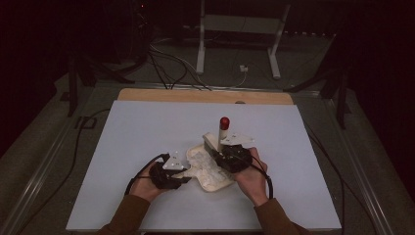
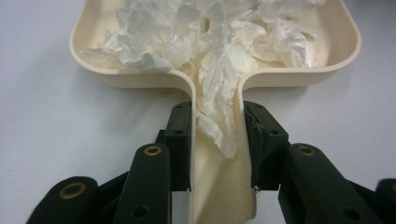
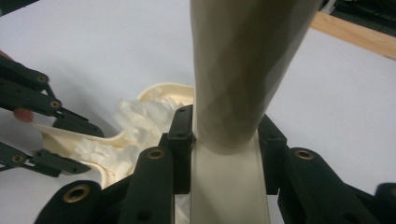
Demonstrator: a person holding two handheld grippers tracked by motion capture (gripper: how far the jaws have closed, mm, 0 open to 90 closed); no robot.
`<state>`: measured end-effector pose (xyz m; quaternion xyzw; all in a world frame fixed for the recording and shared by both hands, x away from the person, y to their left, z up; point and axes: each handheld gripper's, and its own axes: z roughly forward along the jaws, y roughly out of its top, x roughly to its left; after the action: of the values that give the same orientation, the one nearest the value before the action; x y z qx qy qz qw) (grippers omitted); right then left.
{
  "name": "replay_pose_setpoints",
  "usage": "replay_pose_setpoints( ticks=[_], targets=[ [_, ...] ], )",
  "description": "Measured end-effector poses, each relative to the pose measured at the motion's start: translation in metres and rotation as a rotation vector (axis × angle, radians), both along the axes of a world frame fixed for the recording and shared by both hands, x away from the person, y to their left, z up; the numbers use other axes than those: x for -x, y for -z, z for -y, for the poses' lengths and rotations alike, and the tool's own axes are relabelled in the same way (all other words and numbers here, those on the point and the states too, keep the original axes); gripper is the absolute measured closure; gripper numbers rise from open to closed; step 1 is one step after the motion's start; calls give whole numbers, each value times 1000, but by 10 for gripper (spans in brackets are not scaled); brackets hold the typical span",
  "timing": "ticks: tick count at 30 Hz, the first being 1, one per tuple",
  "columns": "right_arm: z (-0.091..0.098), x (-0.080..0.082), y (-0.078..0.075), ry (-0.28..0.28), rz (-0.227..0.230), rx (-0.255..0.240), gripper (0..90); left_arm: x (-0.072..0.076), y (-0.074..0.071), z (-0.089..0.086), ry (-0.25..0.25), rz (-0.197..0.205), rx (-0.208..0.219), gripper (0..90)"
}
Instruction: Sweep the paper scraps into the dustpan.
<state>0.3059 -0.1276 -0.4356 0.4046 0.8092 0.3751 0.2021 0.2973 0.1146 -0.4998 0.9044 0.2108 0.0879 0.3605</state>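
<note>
Cream-coloured plastic forms the dustpan (image 2: pixel 322 51), a shallow tray with rounded corners and a raised rim that narrows into a channel-shaped handle. Crumpled white paper (image 2: pixel 219 42) fills the tray, and one strip of it trails down into the handle channel.

The dustpan lies flat on the pale table (image 1: pixel 147 132), near its front edge and roughly at its centre, between the person's two hands.

The left gripper (image 2: pixel 217 140) is pinching the dustpan handle: one black jaw presses each outer wall of the channel, with the paper strip lying between the walls. In the high view the left gripper (image 1: pixel 183 177) sits at the left end of the dustpan (image 1: pixel 215 185), held by the left hand (image 1: pixel 147 183).

The right gripper (image 3: pixel 225 135) is clamped on a second cream piece, a brush (image 3: pixel 238 70) whose thick rounded handle rises steeply away from the jaws; both jaws bear against its flanks. In the high view this brush (image 1: pixel 211 141) stands tilted over the right part of the dustpan, its handle ending in a red tip (image 1: pixel 224 122). The right hand (image 1: pixel 252 178) holds the right gripper (image 1: pixel 221 157) just above the tray.
</note>
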Motion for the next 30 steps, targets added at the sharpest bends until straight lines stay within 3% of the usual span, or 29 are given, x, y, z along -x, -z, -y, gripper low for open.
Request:
replay_pose_setpoints(
  ticks=[6,11,17,21,26,30],
  targets=[
    [9,-5,-5,22,13,-3,668,3,-3,-5,-11,26,38,666],
    [16,-8,-14,33,39,-8,668,3,-4,-8,-14,33,44,667],
    [22,-9,-26,41,42,-77,668,3,-3,-7,-20,25,45,666],
    [19,-3,-30,9,41,-103,668,1,-3,-7,-24,24,48,666],
    [4,3,-24,-37,33,-76,668,1,-6,-9,-37,25,70,666],
    [-7,4,-14,-59,22,-35,668,1,-7,-10,-42,35,62,666]
  ],
)
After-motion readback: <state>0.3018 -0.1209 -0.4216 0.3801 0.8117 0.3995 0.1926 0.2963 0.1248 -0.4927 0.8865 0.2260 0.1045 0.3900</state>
